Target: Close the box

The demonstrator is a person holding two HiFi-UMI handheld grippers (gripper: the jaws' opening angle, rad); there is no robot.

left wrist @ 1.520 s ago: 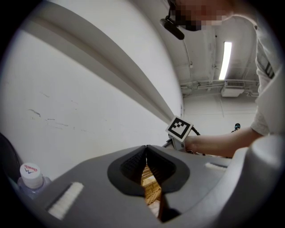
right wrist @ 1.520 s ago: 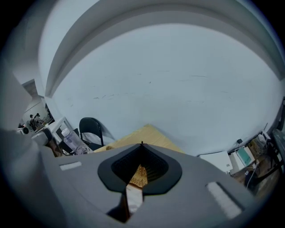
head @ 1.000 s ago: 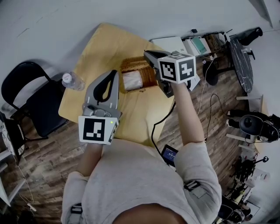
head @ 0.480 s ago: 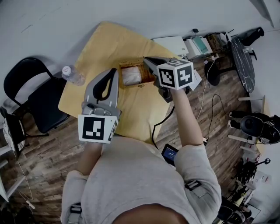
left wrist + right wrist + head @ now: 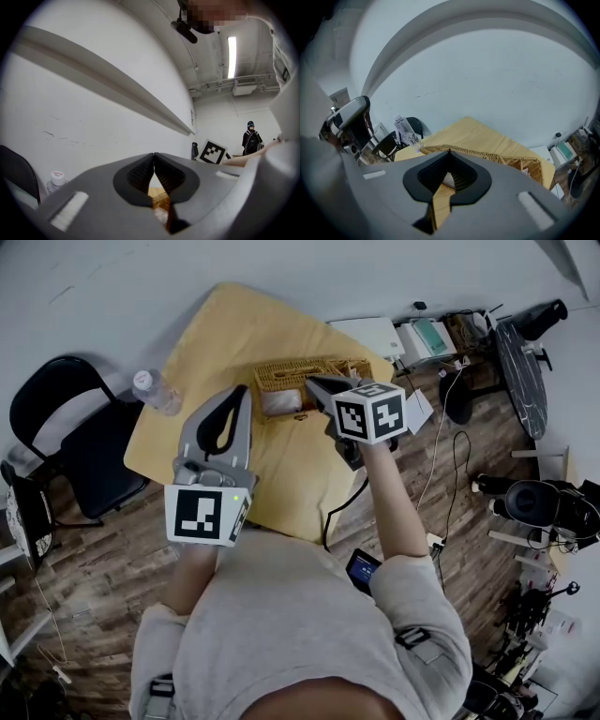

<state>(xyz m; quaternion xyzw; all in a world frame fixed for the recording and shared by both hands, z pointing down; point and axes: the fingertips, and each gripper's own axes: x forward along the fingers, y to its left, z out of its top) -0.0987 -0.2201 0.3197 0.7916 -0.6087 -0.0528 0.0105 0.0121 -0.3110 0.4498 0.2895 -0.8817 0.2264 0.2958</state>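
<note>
We see the wicker box point(image 5: 281, 376) standing open near the middle of the wooden table point(image 5: 234, 324), with something white point(image 5: 279, 405) lying inside it. Our right gripper point(image 5: 312, 381) slants down with its tips at the box's right-hand side; whether they touch the wicker we cannot tell. In the right gripper view its jaws are clenched, tips together, with nothing between them and the woven rim just beyond. Our left gripper point(image 5: 246, 392) is held level, just left of the box and apart from it. In the left gripper view its jaws are also pressed together and empty. A water bottle point(image 5: 153, 390) stands at the table's left edge, beside a black chair point(image 5: 56, 418).
</note>
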